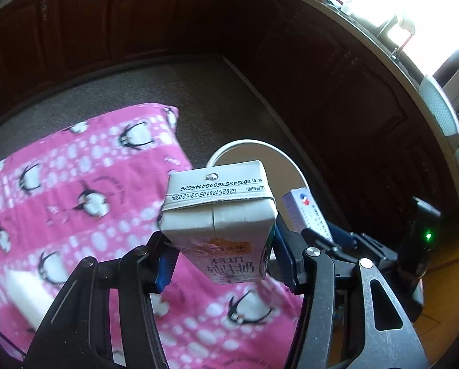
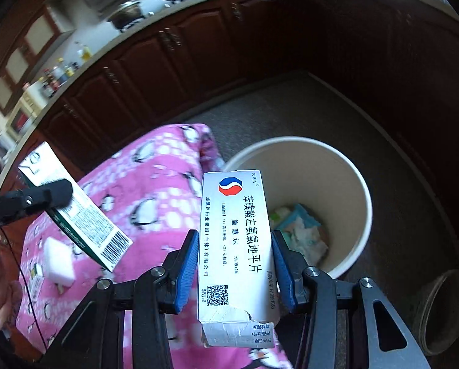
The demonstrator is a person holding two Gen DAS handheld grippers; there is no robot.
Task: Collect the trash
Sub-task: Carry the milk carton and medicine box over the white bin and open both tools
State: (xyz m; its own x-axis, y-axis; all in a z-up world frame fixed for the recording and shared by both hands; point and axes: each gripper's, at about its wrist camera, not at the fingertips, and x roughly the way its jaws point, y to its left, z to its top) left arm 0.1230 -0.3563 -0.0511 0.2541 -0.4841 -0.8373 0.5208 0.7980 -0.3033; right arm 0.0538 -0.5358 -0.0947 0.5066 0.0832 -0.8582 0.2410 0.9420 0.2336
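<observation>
My left gripper [image 1: 224, 258] is shut on a white milk carton [image 1: 220, 215], blue pads against both its sides, above the edge of a pink penguin blanket [image 1: 75, 200]. The white rim of the waste bin [image 1: 260, 147] shows just behind the carton. My right gripper [image 2: 235, 264] is shut on a white medicine box [image 2: 235, 246] with a torn lower end, held over the near rim of the bin [image 2: 337, 178]. Crumpled paper and wrappers [image 2: 300, 230] lie at the bin's bottom. In the right wrist view the milk carton [image 2: 75, 212] hangs at the left over the blanket.
On the blanket [image 2: 155, 184] lie a white charger [image 2: 58, 261] and a small box [image 2: 35, 279]. Dark wooden cabinets [image 2: 168, 70] curve around a grey floor mat [image 1: 174, 92]. A round dark container [image 2: 444, 307] sits on the floor right of the bin.
</observation>
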